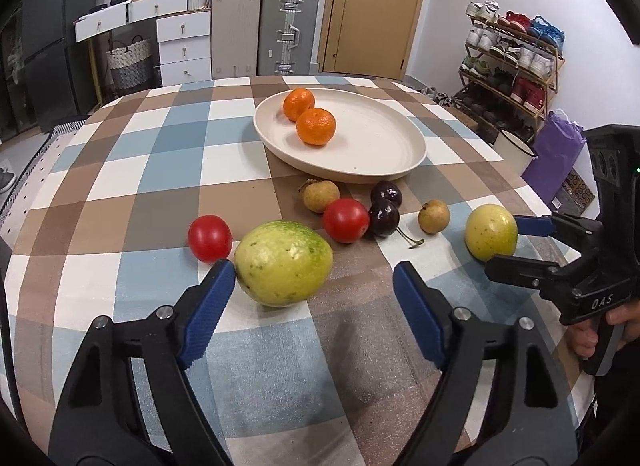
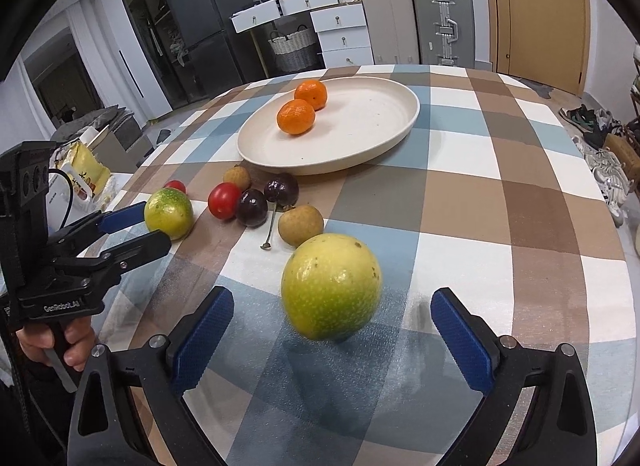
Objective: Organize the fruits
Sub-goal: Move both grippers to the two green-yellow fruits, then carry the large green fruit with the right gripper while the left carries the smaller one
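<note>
A cream plate [image 1: 372,161] [image 2: 380,137] holds two oranges [image 1: 315,126] [image 2: 296,116]. In front of it lie two red tomatoes [image 1: 345,220] [image 2: 224,200], two dark plums [image 1: 384,217] [image 2: 251,207] and two brown longans [image 1: 321,195] [image 2: 300,224]. My left gripper [image 1: 314,294] [image 2: 154,221] is open, its jaws either side of a green-yellow passion fruit [image 1: 283,262] [image 2: 169,213] on the cloth. My right gripper [image 2: 332,318] [image 1: 506,244] is open around a yellow passion fruit [image 2: 331,286] [image 1: 491,231]. Whether the pads touch the fruits I cannot tell.
The table carries a checked cloth [image 1: 160,169] [image 2: 500,193]. Behind it stand drawers [image 1: 184,45], suitcases [image 1: 288,29] and a door [image 1: 376,9]. A shoe rack [image 1: 516,61] is at the right. A fridge [image 2: 200,25] stands at the far left.
</note>
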